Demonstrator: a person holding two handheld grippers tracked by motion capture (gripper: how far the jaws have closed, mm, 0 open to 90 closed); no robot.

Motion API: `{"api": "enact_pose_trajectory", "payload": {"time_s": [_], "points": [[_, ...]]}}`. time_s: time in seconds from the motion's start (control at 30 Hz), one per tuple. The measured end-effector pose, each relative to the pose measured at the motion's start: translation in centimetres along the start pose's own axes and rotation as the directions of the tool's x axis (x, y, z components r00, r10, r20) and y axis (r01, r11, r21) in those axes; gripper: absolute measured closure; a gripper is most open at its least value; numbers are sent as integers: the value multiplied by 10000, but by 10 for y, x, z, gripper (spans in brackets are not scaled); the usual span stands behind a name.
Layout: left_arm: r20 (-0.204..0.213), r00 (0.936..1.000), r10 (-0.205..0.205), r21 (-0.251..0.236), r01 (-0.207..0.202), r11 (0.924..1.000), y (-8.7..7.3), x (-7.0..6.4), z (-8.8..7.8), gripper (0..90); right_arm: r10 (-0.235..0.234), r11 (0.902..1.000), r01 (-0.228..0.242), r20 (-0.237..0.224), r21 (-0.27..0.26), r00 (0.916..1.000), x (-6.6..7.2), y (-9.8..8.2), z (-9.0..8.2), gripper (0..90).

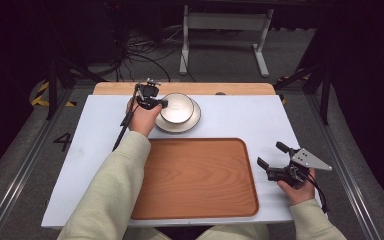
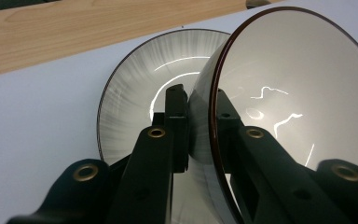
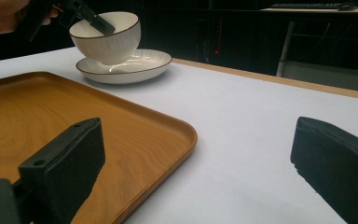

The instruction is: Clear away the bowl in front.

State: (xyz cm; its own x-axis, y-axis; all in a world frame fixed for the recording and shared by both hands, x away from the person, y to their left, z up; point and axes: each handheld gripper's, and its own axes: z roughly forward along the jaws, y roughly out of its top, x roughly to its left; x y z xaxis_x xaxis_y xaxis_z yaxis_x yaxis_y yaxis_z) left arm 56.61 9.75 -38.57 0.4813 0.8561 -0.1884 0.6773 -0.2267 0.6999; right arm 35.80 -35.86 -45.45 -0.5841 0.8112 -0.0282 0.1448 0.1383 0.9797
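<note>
High view: white tabletop (image 1: pixel 240 120) with pale wood strip along far edge, wooden tray (image 1: pixel 200 180) near front, grey carpet, cables and a white desk frame behind; painted "4" on floor at left. Left gripper (image 1: pixel 164 103) clamped on rim of white bowl (image 1: pixel 177 107), raised just above plate (image 1: pixel 192 122). Right gripper (image 1: pixel 270 155) wide apart, holding nothing, beside tray

This is a lab or recording studio, not a home. Black curtains (image 1: pixel 365 55) close in the sides, loose cables (image 1: pixel 140 55) lie tangled on the grey carpet, and yellow-black hazard tape (image 1: pixel 42 95) marks the floor. A white adjustable desk frame (image 1: pixel 225 30) stands behind the white counter (image 1: pixel 260 120), metal rails (image 1: pixel 20 175) run alongside, and a keyboard (image 3: pixel 303 5) sits on a far desk.
</note>
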Motion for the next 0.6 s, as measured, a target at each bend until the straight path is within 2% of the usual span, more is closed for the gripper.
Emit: {"api": "enact_pose_trajectory", "payload": {"time_s": [0.13,0.3,0.6], "points": [[113,9999,60,-46,-59,10000,2,-2,-7,818,-3,10000,3,-5,1,10000,0,0,0,36],[30,9999,160,-30,-159,9999,2,-3,-15,818,-17,10000,17,-41,13,10000,0,0,0,36],[370,9990,250,106,-255,9996,-2,-5,-26,819,-26,10000,26,-49,26,10000,0,0,0,36]]}}
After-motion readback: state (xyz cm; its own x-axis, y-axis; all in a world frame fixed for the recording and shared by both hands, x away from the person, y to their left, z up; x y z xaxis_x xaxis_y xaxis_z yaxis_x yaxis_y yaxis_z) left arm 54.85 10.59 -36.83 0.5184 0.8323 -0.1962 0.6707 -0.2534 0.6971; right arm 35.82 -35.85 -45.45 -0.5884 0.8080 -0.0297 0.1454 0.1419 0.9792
